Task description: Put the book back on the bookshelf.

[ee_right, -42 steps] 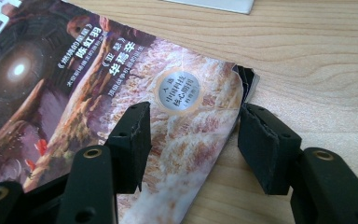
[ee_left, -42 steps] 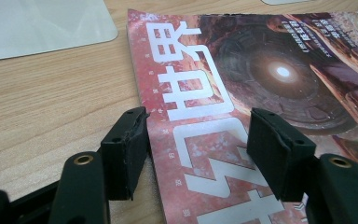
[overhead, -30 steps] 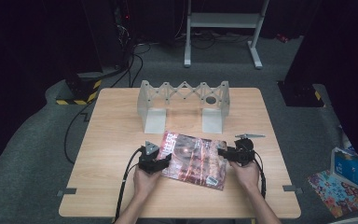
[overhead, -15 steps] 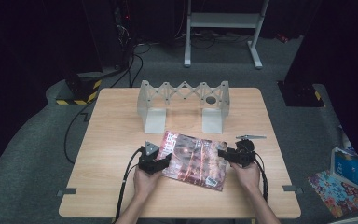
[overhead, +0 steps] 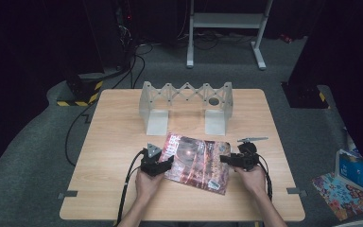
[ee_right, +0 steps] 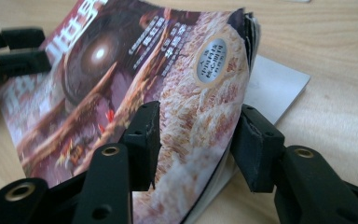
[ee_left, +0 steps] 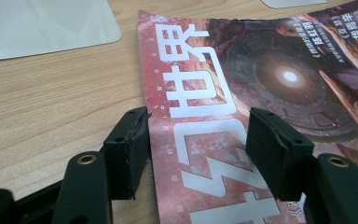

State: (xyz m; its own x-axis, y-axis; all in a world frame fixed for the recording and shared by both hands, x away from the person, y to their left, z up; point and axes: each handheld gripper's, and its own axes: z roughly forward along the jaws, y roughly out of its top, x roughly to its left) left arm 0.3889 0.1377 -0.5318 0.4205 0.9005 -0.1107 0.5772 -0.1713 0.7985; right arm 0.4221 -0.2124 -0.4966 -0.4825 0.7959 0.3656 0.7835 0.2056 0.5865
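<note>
The right claw (overhead: pixel 225 159) has edged onto the magazine (overhead: pixel 196 161).

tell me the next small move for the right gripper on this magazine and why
Probably close the right gripper on the magazine. Its open jaws already straddle the lifted, curled page edge, one above the cover and one below, so a squeeze should secure it. The left gripper is open too, one jaw over the opposite edge and the other on the cover, and the magazine otherwise lies flat on the table.

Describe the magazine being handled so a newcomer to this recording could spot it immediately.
On the wooden table, look at the near half, in front of the grey zigzag rack. There a magazine lies between the left gripper and right gripper. It is the one colourful thing on the tabletop: a glossy reddish cover with large white characters and a glowing round swirl.
</note>
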